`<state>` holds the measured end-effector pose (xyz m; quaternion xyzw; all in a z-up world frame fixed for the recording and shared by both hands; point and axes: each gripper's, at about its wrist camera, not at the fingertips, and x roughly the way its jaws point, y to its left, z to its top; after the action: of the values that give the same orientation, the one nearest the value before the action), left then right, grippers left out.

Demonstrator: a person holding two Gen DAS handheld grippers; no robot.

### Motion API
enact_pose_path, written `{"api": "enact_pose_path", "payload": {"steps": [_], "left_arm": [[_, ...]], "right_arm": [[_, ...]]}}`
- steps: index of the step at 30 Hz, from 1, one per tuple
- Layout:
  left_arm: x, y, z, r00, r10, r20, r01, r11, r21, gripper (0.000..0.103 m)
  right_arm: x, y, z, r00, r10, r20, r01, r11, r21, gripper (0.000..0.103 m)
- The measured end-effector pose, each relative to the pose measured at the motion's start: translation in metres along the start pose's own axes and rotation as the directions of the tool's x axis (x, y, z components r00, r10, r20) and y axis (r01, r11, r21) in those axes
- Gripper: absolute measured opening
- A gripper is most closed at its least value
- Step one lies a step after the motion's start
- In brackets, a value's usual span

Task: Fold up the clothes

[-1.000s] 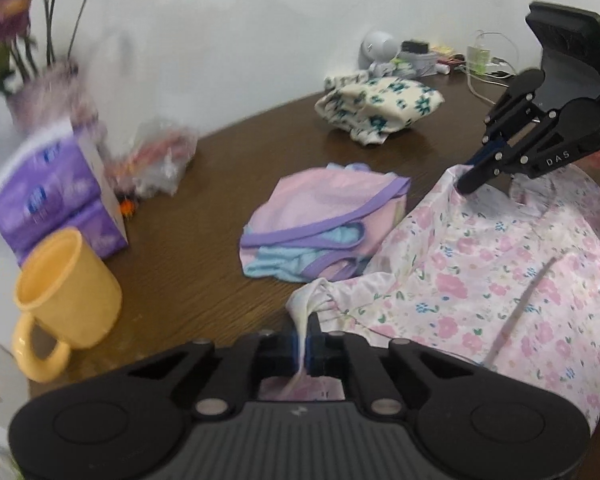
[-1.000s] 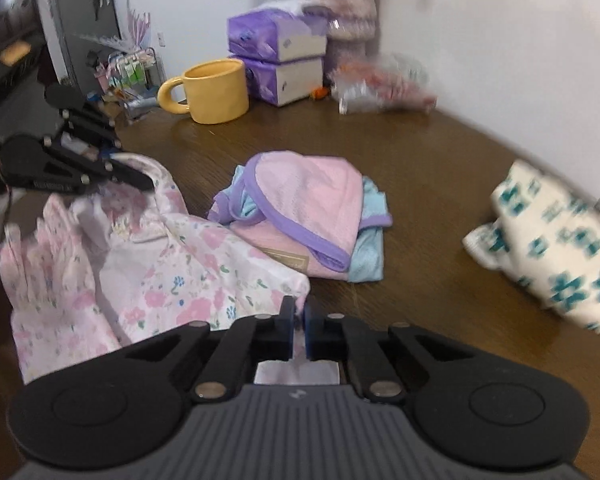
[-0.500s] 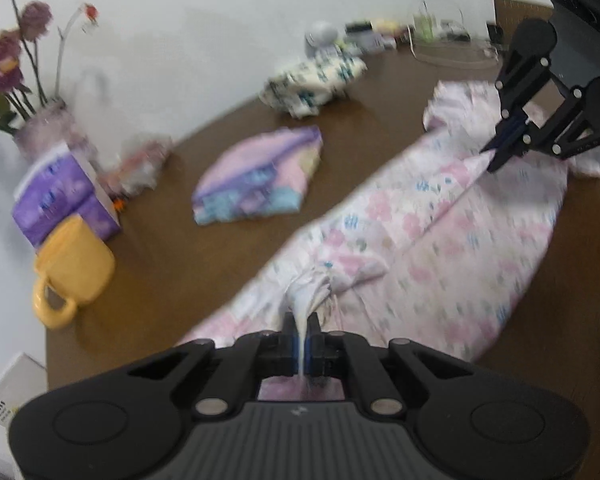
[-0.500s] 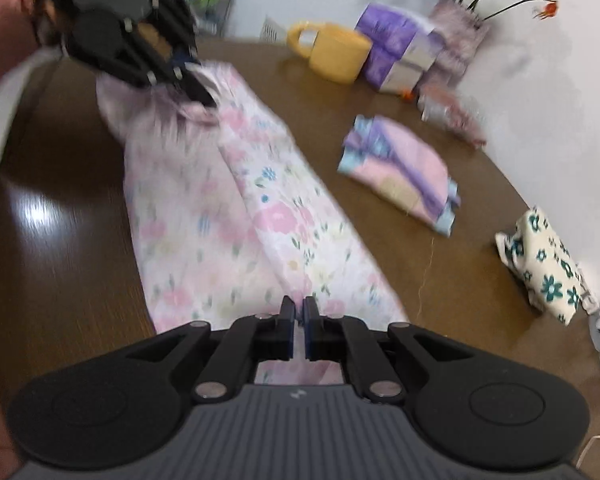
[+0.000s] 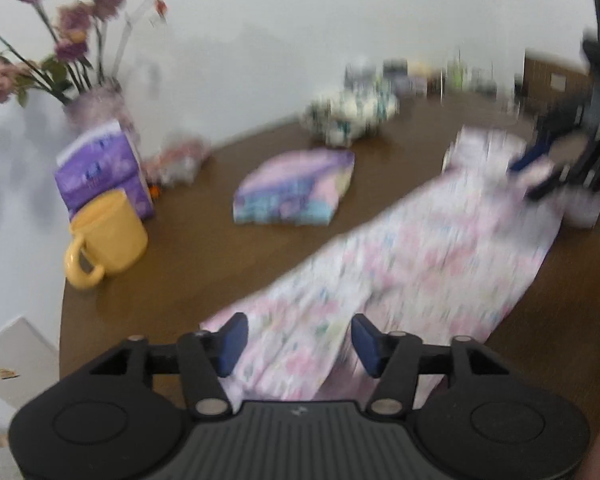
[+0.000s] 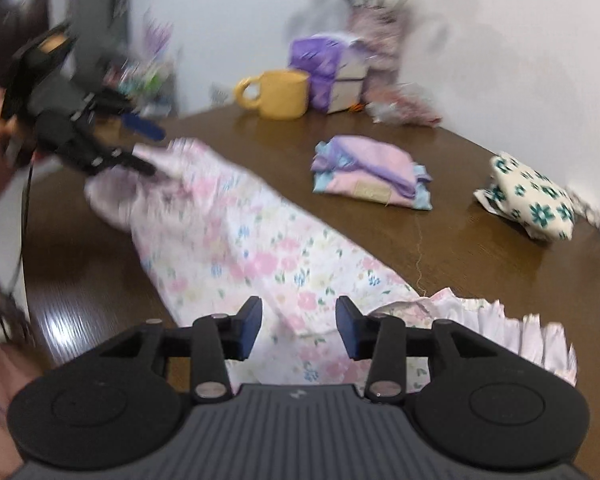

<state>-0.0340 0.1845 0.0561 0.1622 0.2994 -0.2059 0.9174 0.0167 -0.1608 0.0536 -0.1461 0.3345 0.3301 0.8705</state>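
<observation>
Both grippers, left [image 5: 296,338] and right [image 6: 298,326], gape over the long, soft floral garment [image 6: 252,248] mid-frame on glossy wood.

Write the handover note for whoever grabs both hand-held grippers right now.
Left hand-held gripper: open, holding nothing, over one end of the floral garment.
Right hand-held gripper: open, holding nothing, over the garment's ruffled end.
Floral garment: stretched out long on the brown table.
Done: a pink and purple garment and a cream garment with teal flowers sit folded toward the wall.
Left: fold the floral garment. Yellow mug and tissue packs stand at the table's far edge.
</observation>
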Motion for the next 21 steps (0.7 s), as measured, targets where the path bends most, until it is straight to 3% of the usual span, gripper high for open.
{"api": "enact_pose_path", "payload": {"steps": [3,6,8,9,10,13,16,18,20,21], "left_arm": [[-0.011,-0.003,0.012,0.989,-0.043,0.140,0.046,0.999,-0.020,0.068],[0.009,-0.019,0.030,0.993,-0.031,0.114,0.035,0.999,-0.035,0.066],[0.029,-0.031,0.037,1.000,0.000,0.027,0.001,1.000,-0.031,0.048],[0.040,-0.035,0.038,1.000,-0.006,-0.030,0.005,1.000,-0.026,0.024],[0.049,-0.038,0.034,0.997,-0.019,-0.079,0.017,1.000,-0.021,0.011],[0.067,-0.039,0.023,0.987,-0.034,-0.158,0.031,0.999,-0.025,0.012],[0.071,-0.037,0.016,0.985,-0.044,-0.169,0.034,0.998,-0.061,0.014],[0.071,-0.035,0.014,0.986,-0.046,-0.160,0.034,0.996,-0.077,0.015],[0.069,-0.035,0.016,0.988,-0.047,-0.146,0.033,0.995,-0.096,0.027],[0.067,-0.035,0.017,0.990,-0.045,-0.136,0.030,0.994,-0.107,0.041]], "right_arm": [[0.006,0.001,0.001,0.999,-0.030,0.025,0.027,0.995,0.094,0.042],[0.026,0.006,0.006,0.998,-0.048,0.045,0.040,0.987,0.154,0.042],[0.040,0.010,0.006,0.999,-0.045,0.028,0.040,0.986,0.165,0.041],[0.046,0.012,0.007,0.999,-0.043,0.019,0.040,0.985,0.170,0.041],[0.048,0.015,0.005,0.999,-0.050,0.013,0.047,0.987,0.154,0.041],[0.055,0.023,0.000,0.998,-0.070,-0.005,0.070,0.992,0.106,0.040],[0.062,0.031,-0.006,0.996,-0.091,-0.021,0.092,0.994,0.059,0.041],[0.056,0.028,-0.008,0.997,-0.077,-0.010,0.078,0.993,0.086,0.043],[0.040,0.022,-0.010,0.998,-0.055,0.029,0.051,0.990,0.133,0.046],[0.024,0.015,-0.012,0.996,-0.057,0.067,0.045,0.985,0.167,0.050]]}}
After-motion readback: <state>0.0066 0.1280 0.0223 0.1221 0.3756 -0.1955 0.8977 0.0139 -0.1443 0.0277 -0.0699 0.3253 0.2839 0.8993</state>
